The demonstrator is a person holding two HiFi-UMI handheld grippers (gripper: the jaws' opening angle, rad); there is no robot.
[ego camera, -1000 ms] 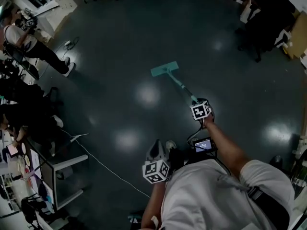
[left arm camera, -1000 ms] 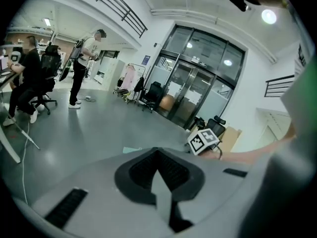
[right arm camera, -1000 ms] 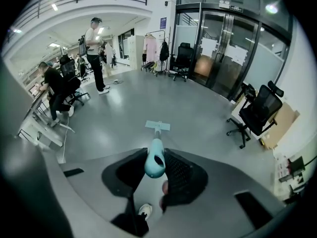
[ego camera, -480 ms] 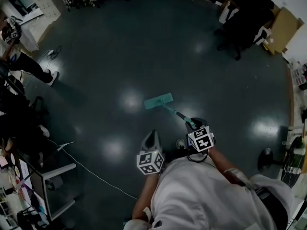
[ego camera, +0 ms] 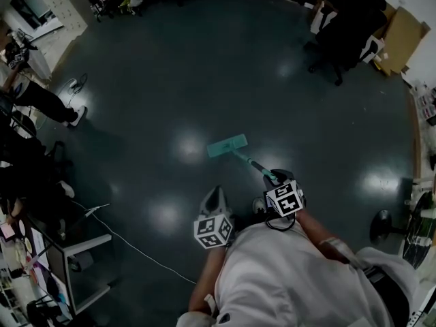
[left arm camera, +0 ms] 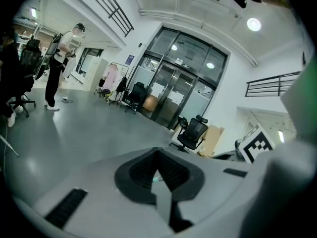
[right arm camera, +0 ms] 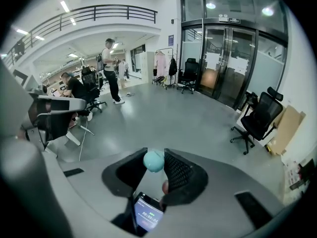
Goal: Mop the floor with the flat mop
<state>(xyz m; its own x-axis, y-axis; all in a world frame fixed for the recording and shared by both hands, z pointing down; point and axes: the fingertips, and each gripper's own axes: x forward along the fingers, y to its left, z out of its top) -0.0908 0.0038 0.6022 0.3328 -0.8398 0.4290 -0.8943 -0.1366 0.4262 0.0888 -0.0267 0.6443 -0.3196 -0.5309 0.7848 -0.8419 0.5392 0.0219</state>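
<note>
The glossy dark floor (ego camera: 204,60) fills the head view. The flat mop (ego camera: 227,145) lies with its teal head flat on it at mid-picture. Its handle (ego camera: 253,163) slants back toward 4 o'clock into the right gripper (right arm camera: 155,155). That gripper's jaws are clamped on the handle just below its rounded teal end (right arm camera: 154,160).

The left gripper (left arm camera: 158,155) hangs at 8 o'clock from the right one. Its jaws are closed tip to tip on nothing and clear of the handle.

The mop looks light, with a stiff, smooth, round pole that could twist in a single grip so near the top. A second hold lower on the pole, toward 10 o'clock, would probably give steadier pushing.
</note>
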